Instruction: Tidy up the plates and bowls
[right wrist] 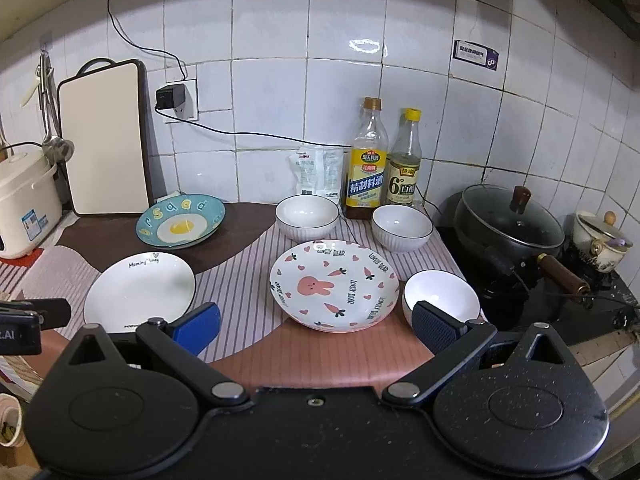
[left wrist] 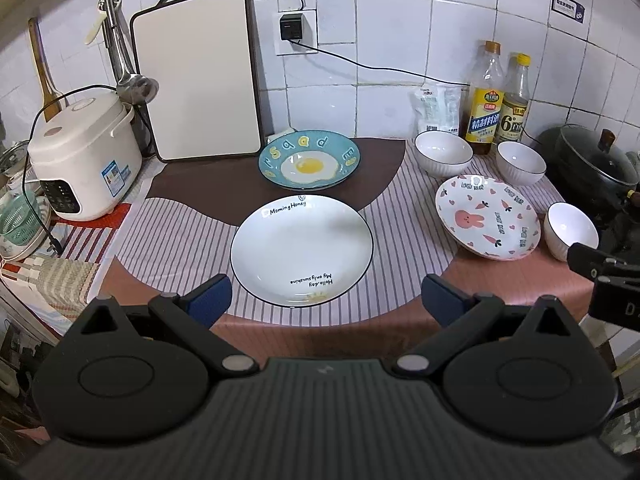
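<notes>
A white plate (left wrist: 301, 247) (right wrist: 140, 286) with black lettering lies on the striped mat, straight ahead of my left gripper (left wrist: 326, 300), which is open and empty just short of its near rim. Behind it sits a blue fried-egg plate (left wrist: 309, 165) (right wrist: 180, 221). A pink rabbit plate (left wrist: 487, 216) (right wrist: 334, 285) lies ahead of my right gripper (right wrist: 316, 326), also open and empty. Three white bowls stand around it: back left (left wrist: 443, 151) (right wrist: 307, 215), back right (left wrist: 521, 162) (right wrist: 402, 226), and near right (left wrist: 571, 230) (right wrist: 442, 295), close to my right finger.
A rice cooker (left wrist: 82, 156) stands at the left and a cutting board (left wrist: 196, 76) leans on the tiled wall. Two bottles (right wrist: 384, 156) and a pouch (right wrist: 318, 174) stand at the back. A lidded black pot (right wrist: 510, 220) sits on the stove at right. A cable (right wrist: 256, 134) runs along the wall.
</notes>
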The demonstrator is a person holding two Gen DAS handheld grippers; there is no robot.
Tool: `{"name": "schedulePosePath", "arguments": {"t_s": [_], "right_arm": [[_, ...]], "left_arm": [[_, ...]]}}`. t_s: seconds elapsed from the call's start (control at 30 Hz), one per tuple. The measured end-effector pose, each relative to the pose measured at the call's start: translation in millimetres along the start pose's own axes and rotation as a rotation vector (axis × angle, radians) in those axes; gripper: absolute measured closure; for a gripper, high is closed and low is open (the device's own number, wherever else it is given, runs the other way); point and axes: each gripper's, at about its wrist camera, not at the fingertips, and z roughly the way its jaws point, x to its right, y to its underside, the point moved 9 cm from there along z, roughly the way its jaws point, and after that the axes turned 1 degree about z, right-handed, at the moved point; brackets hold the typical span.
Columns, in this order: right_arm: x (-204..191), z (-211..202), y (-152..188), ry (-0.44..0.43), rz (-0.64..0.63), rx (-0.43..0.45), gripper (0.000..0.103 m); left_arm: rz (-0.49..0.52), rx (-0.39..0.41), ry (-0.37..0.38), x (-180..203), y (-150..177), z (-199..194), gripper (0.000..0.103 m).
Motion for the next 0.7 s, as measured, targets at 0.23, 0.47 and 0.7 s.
{"name": "schedulePosePath", "arguments": {"t_s": [0.23, 0.47, 0.7], "right_arm": [[4, 2, 4, 0.009, 0.005, -0.005, 0.000], [7, 2, 7, 0.019, 0.004, -0.014, 0.000], [11, 2, 9, 0.023, 0.007, -0.017, 0.000]], "left_arm": [[0.006, -0.011, 0.001, 5, 4, 0, 0.000], [-0.015, -0.003, -0.035, 1, 6, 1, 0.000], [-0.030, 0.027, -0.053, -1, 8, 2, 0.000]]}}
